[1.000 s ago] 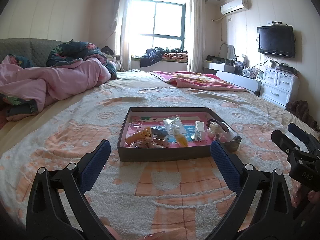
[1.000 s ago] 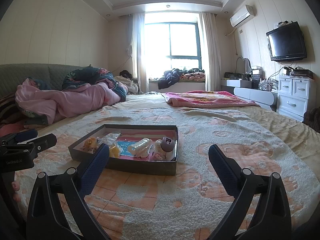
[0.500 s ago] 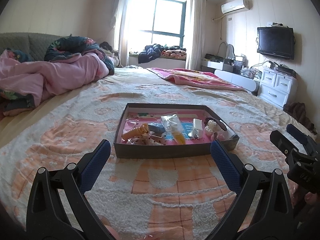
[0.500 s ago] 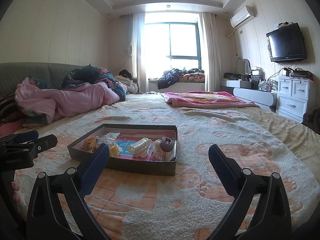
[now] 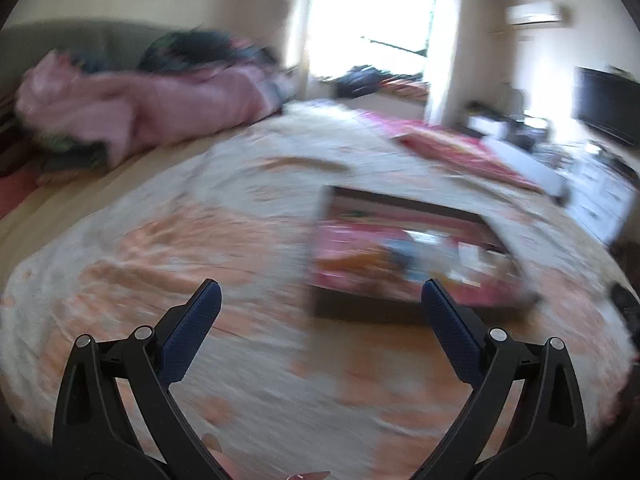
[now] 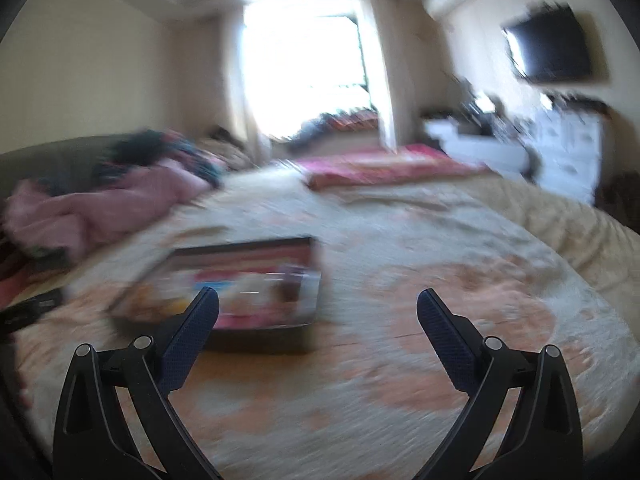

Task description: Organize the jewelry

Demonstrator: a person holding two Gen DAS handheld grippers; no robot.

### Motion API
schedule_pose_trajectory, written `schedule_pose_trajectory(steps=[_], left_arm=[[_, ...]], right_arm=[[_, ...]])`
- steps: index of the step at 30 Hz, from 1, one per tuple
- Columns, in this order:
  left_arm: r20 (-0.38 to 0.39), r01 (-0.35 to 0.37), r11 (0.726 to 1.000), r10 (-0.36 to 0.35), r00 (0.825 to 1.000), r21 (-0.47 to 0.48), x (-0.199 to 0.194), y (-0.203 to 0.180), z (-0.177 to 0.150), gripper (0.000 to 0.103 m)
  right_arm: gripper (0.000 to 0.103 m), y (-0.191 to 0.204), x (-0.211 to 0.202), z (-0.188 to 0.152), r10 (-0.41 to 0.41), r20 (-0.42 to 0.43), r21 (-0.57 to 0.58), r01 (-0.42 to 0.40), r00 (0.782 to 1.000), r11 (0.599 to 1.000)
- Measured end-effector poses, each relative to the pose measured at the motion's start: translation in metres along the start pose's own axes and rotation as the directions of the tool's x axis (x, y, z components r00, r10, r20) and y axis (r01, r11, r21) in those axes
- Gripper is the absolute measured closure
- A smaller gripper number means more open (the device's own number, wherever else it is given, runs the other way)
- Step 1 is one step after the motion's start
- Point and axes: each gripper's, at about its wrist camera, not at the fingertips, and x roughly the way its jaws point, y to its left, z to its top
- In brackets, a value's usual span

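Observation:
A shallow dark box [image 5: 372, 308] with a pink lining lies on the bedspread, holding several small jewelry pieces and packets that are too blurred to tell apart. In the left wrist view it sits ahead and right of centre. My left gripper [image 5: 318, 308] is open and empty, short of the box and to its left. In the right wrist view the same box [image 6: 256, 334] lies ahead on the left, partly behind the left finger. My right gripper [image 6: 318, 312] is open and empty, mostly to the box's right. Both views are motion-blurred.
The box rests on a cream and orange patterned bedspread [image 5: 256, 360]. Crumpled pink bedding [image 5: 132, 108] is heaped at the far left and a pink folded blanket [image 6: 384, 166] lies beyond. White drawers [image 6: 568, 152] and a wall television [image 6: 552, 54] stand at the right.
Both cameras swing sharply and the views blur. In the left wrist view the box has shifted to the right; in the right wrist view it has moved slightly right and looks nearer. Both grippers stay open.

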Motion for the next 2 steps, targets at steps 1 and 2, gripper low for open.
schedule_pose_trajectory(steps=[1, 2], left_arm=[[-0.027, -0.05, 0.998, 0.049, 0.998, -0.028, 0.017, 0.018, 0.012, 0.011], [-0.047, -0.081, 0.996, 0.079, 0.996, -0.037, 0.03, 0.03, 0.02, 0.011]], right_arm=[[0.006, -0.01, 0.017, 0.007, -0.048, -0.051, 0.002, 0.049, 0.998, 0.999], [0.007, -0.03, 0.042, 0.016, -0.127, -0.114, 0.012, 0.129, 0.985, 0.992]])
